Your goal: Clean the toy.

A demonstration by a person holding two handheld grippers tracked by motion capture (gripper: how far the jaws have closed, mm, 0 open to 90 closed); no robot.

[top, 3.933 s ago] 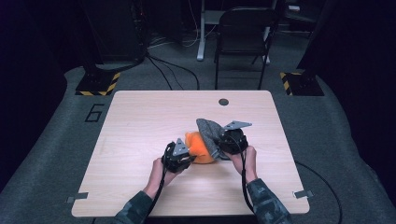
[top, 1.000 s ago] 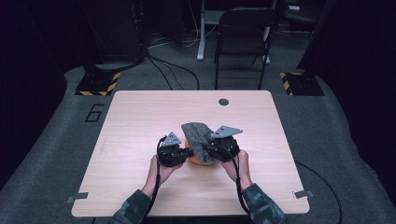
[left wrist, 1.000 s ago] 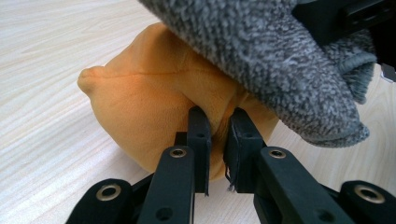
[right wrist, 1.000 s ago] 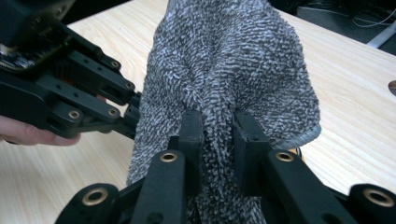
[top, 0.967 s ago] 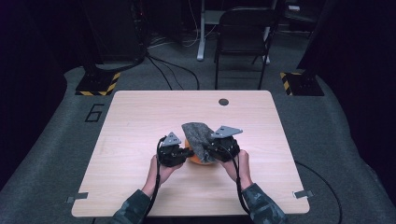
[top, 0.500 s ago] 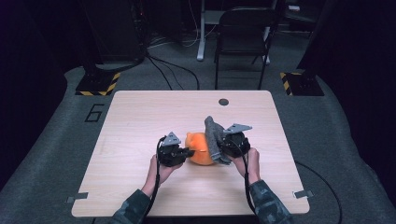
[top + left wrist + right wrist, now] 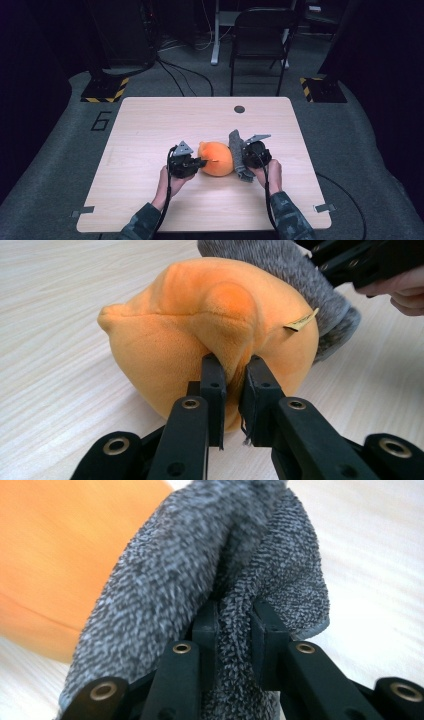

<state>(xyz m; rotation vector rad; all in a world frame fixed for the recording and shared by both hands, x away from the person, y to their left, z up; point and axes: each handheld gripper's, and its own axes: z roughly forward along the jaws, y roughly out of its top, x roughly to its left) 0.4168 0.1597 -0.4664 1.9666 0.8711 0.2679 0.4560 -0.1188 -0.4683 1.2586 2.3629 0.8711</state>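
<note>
Nearest, two sleeved forearms at the table [image 7: 150,210] edge; ahead of them, left gripper [image 7: 232,385] clamped narrow on a fold of the orange plush toy [image 7: 216,159], resting mid-table; right gripper [image 7: 235,622] pinched tight on a grey towel [image 7: 238,154], draped upright against the toy's right side and touching it; small tan tag [image 7: 301,322] poking from the toy near the towel; farther off, a dark round hole cap [image 7: 239,109] near the far edge; beyond the table, a folding chair [image 7: 260,40], floor cables, striped yellow-black floor markers [image 7: 104,90].
</note>
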